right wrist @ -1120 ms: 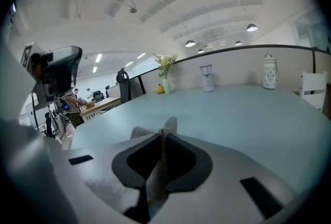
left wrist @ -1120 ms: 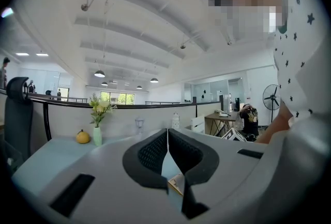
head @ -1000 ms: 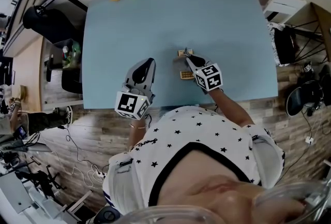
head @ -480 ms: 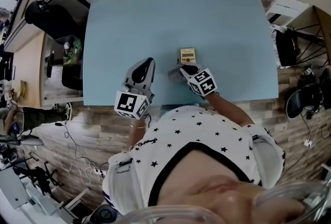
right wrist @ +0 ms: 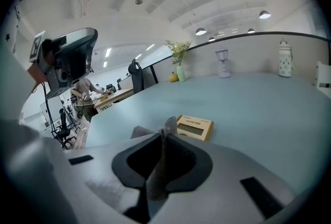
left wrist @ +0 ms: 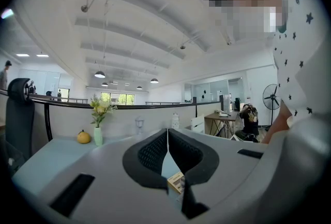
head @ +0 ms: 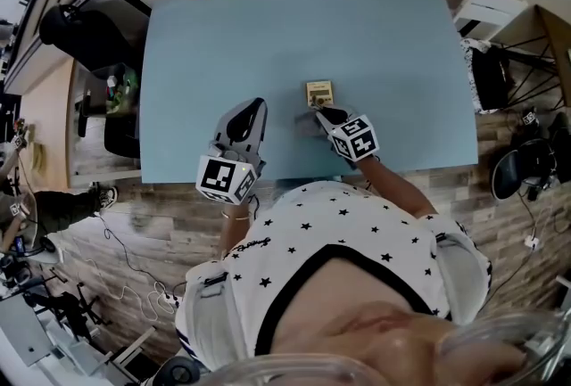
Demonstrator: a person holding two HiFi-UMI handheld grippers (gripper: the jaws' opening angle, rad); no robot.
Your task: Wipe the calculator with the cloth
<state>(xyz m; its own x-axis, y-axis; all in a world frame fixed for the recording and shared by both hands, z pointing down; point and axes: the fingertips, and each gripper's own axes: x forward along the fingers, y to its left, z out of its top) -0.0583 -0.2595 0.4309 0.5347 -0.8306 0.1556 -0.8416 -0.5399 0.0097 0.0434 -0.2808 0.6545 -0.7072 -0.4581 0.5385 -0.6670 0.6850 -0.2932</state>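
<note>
The wiping seems to be in its middle or just at a pause, as I judge it. The calculator (head: pixel 320 93) lies flat on the bench (head: pixel 384 36), a little above the centre of the head view. The grey cloth (head: pixel 306 127) is just below it, near but not on top of it. Whether the calculator is already clean I cannot tell; at least one more pass over its face seems to be left.

The right gripper (head: pixel 324 115) has its fingers clenched on the cloth. In the right gripper view a fold of it stands pinched between them, and the calculator lies just beyond. The left gripper (head: pixel 252 110), lower left of centre, has its fingers pressed together with nothing between them, and it touches nothing.
</note>
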